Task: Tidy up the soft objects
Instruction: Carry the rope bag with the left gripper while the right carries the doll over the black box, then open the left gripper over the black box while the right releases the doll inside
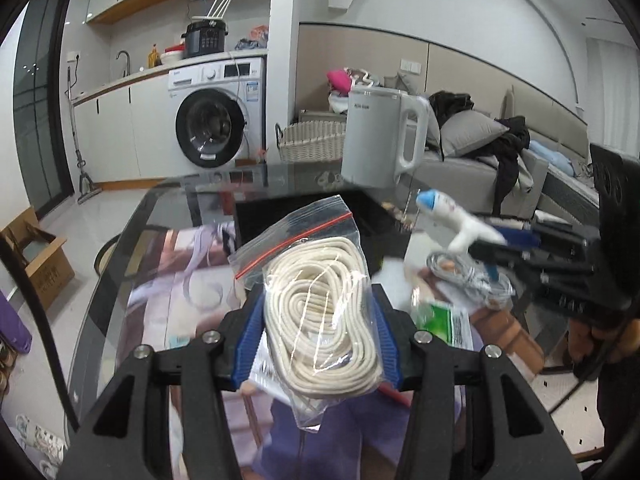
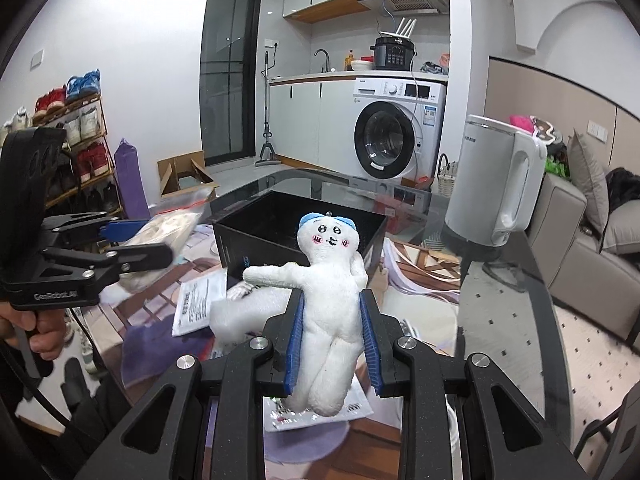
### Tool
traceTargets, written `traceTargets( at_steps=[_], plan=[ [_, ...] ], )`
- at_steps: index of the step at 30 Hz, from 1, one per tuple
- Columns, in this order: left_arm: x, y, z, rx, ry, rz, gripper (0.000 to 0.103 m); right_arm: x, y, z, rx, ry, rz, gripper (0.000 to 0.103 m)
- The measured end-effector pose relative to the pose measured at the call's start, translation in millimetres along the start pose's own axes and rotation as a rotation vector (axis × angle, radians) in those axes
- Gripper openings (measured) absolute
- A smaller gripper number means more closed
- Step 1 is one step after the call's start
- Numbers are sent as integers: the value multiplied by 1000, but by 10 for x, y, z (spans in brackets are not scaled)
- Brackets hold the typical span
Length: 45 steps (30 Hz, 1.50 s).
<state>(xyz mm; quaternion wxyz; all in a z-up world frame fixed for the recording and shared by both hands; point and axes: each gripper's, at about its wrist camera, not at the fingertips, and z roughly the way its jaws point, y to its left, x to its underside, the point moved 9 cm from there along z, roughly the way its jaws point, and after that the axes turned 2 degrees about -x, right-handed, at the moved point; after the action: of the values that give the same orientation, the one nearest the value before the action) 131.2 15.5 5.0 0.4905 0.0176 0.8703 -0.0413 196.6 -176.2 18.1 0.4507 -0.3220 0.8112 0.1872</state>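
My left gripper (image 1: 318, 320) is shut on a clear zip bag of coiled cream rope (image 1: 320, 304), held up above the glass table (image 1: 120, 256). The same bag (image 2: 168, 228) shows at the left of the right wrist view, pinched in the left gripper (image 2: 148, 240). My right gripper (image 2: 331, 328) is shut on a white plush doll with a blue cap (image 2: 330, 280), its blue pads against the doll's sides. That doll (image 1: 456, 220) appears at the right of the left wrist view, in the right gripper (image 1: 504, 240). An open black box (image 2: 256, 232) stands on the table just beyond both grippers.
A white electric kettle (image 1: 380, 136) stands at the table's far end. On the table lie a bagged grey cable (image 1: 468, 276), a green-printed packet (image 1: 444, 320), a white foam piece (image 2: 236, 316) and a printed sheet (image 2: 196, 304). A hand (image 2: 44, 332) grips the left tool's handle.
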Motion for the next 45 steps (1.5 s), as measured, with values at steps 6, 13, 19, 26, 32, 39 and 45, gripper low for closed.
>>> traceTargets(
  at_steps=[6, 13, 19, 26, 32, 39, 45],
  plan=[
    [-296, 83, 194, -19, -27, 0, 49, -166, -18, 101, 2, -9, 1, 26],
    [-525, 213, 496, -24, -40, -28, 49, -396, -94, 375, -2, 9, 1, 26],
    [-553, 239, 799, -36, -6, -8, 49, -493, -101, 637, 1, 34, -17, 26],
    [-530, 227, 1014, -48, 21, 6, 50, -529, -116, 889, 8, 63, -20, 26],
    [-530, 261, 1167, -52, 41, 8, 50, -522, -151, 1119, 15, 99, -28, 26],
    [-513, 284, 1258, -67, 50, 10, 50, -456, -87, 1280, 15, 109, -29, 26],
    [-495, 260, 1362, -37, 69, -4, 50, -449, -97, 1453, 33, 113, -50, 36]
  ],
)
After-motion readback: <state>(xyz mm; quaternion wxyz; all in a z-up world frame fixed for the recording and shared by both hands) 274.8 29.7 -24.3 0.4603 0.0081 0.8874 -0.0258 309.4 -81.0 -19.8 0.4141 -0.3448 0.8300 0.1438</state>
